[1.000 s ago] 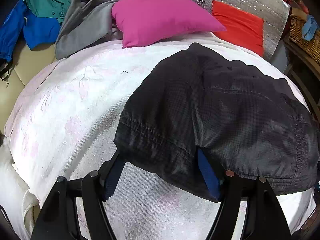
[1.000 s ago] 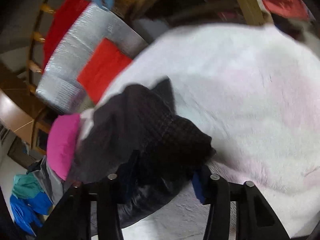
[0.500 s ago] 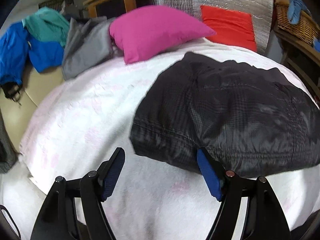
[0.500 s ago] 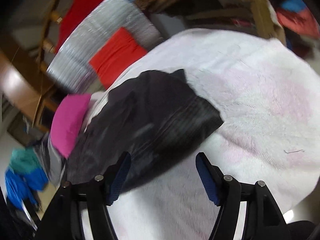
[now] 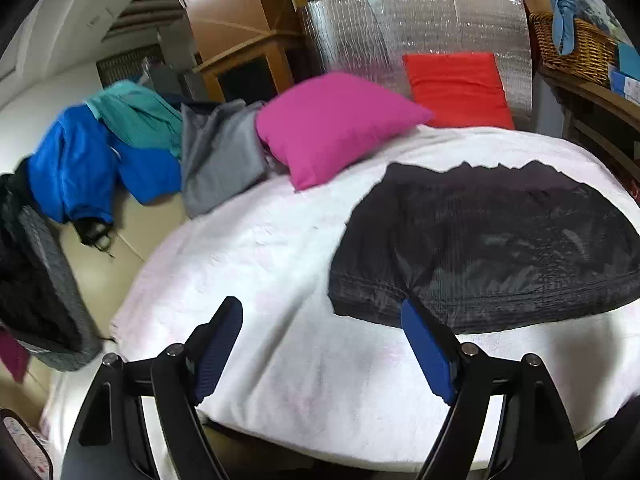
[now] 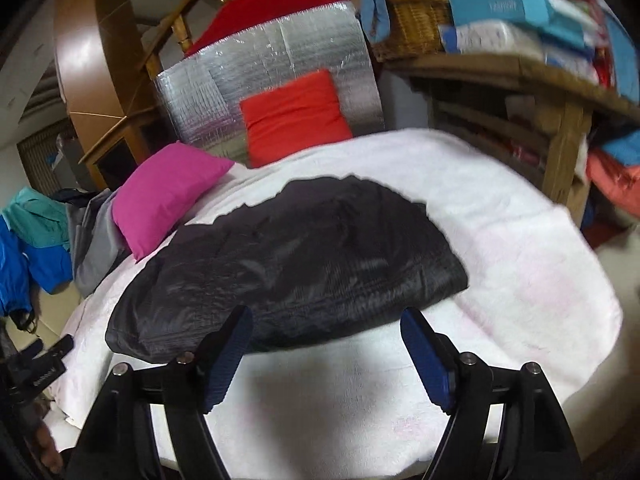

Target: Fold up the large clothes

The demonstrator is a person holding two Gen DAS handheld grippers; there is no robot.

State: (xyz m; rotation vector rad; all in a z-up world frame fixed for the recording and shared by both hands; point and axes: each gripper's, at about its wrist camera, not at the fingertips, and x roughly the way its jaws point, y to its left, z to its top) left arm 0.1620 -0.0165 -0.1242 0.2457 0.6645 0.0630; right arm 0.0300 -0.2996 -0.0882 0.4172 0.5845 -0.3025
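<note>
Left tongs [image 5: 322, 344], right tongs [image 6: 326, 354] both apart, empty, above folded black garment [image 6: 296, 264].

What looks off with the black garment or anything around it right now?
The black garment lies folded on the white blanket, but its far edge is ragged and uneven. Both tongs, left and right, are open and off it. Unfolded clothes are heaped at the left.

Dim warm indoor light, glare on foil panel [image 5: 420, 32], motion blur throughout — strong fisheye bending, black vignetted corners.
</note>
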